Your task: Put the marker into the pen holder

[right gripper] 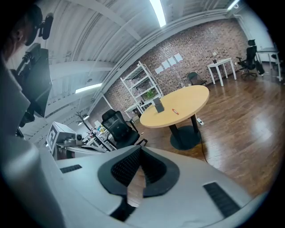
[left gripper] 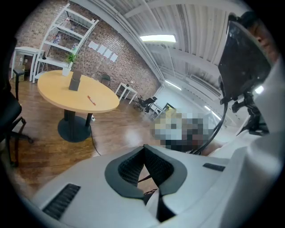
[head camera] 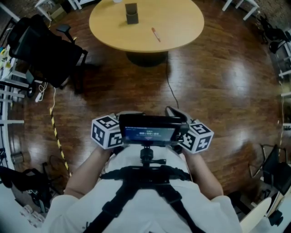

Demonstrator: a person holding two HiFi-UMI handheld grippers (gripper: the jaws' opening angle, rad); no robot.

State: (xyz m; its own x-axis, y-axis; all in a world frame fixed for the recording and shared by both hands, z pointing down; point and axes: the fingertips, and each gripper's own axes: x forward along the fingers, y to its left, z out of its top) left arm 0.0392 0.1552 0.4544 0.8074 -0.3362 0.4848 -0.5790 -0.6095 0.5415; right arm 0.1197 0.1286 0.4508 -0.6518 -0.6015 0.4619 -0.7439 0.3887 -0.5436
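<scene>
A red marker [head camera: 156, 34] lies on the round wooden table [head camera: 182, 22] far ahead of me. The dark pen holder [head camera: 131, 13] stands upright on the same table, to the marker's left and further back. Both grippers are held close to my chest, far from the table; their marker cubes [head camera: 107, 132] [head camera: 199, 136] flank a mounted screen. My left gripper [left gripper: 143, 151] is shut with nothing between its pads. My right gripper [right gripper: 140, 153] is shut and empty too. The left gripper view has the marker [left gripper: 91, 100] and the holder [left gripper: 75, 81]; the right gripper view has the marker [right gripper: 175, 111] and the holder [right gripper: 158, 105].
A black office chair [head camera: 45, 50] stands left of the table. A thin cable [head camera: 170, 88] runs over the wooden floor from the table's base. Yellow-black tape [head camera: 57, 136] marks the floor at the left. White shelves [right gripper: 142, 84] and white tables [right gripper: 220, 67] line the brick wall.
</scene>
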